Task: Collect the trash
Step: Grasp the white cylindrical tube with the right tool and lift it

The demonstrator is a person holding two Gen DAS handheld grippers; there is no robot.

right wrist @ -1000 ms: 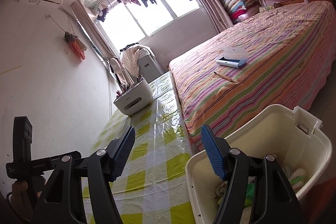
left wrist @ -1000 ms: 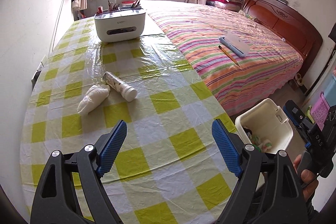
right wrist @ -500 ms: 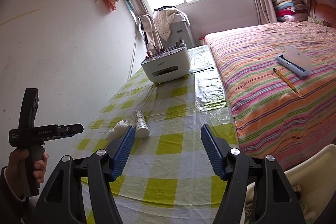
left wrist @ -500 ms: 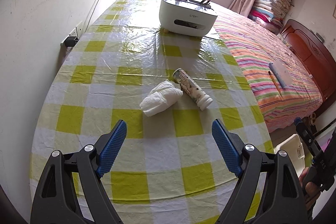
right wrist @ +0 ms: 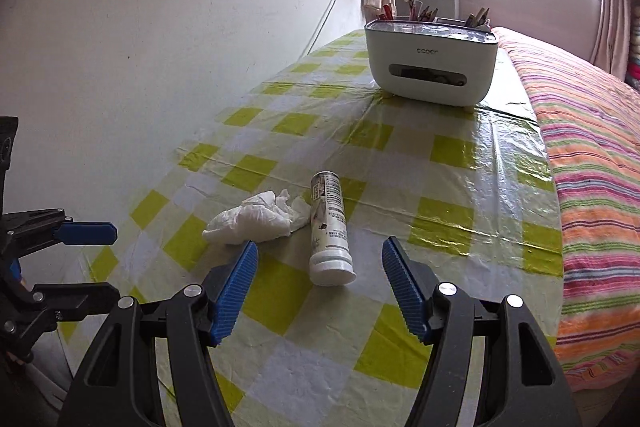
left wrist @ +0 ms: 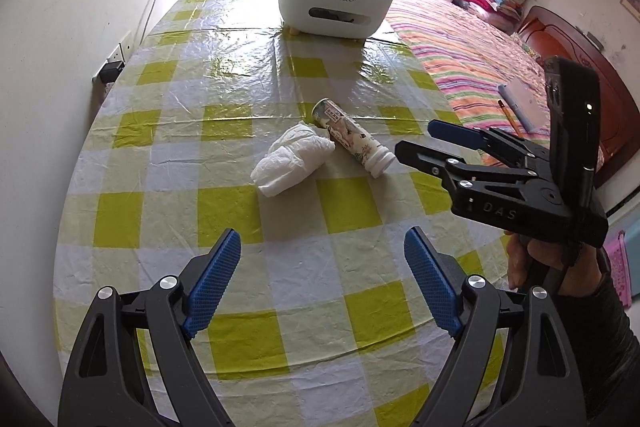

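Two pieces of trash lay together near the middle of the bench [left wrist: 132, 163], on its yellow-and-white checked plastic cover: a crumpled white tissue [left wrist: 294, 158] and, touching its right side, a small bottle [left wrist: 352, 138] tipped on its side. In the right wrist view the bottle [right wrist: 330, 227] pointed its white capped end toward the camera, and the tissue [right wrist: 256, 217] sat just to its left. Lying flat, the bottle looked liable to roll, which was probably why the right tool [right wrist: 316, 285] had been lined up along its length, one pad on either side of the capped end. That tool's jaws stood spread and empty, apart from the bottle and seemingly above it, so no grip had been made.

The left tool [left wrist: 322, 281] hung on the near side of the trash, its jaws spread wide with nothing between them. It faced the tissue across a stretch of bare cloth, likely because that soft, bulky wad was its share of the work.

From the left wrist view the right tool [left wrist: 416, 141] came in from the right, held by a hand [left wrist: 532, 259] in a dark sleeve, its tips close to the bottle's cap.

A white organiser box [left wrist: 334, 7] holding pens stood at the far end of the bench, well apart from the trash, and a striped bed [left wrist: 472, 67] ran along the right. No bin showed in either view.
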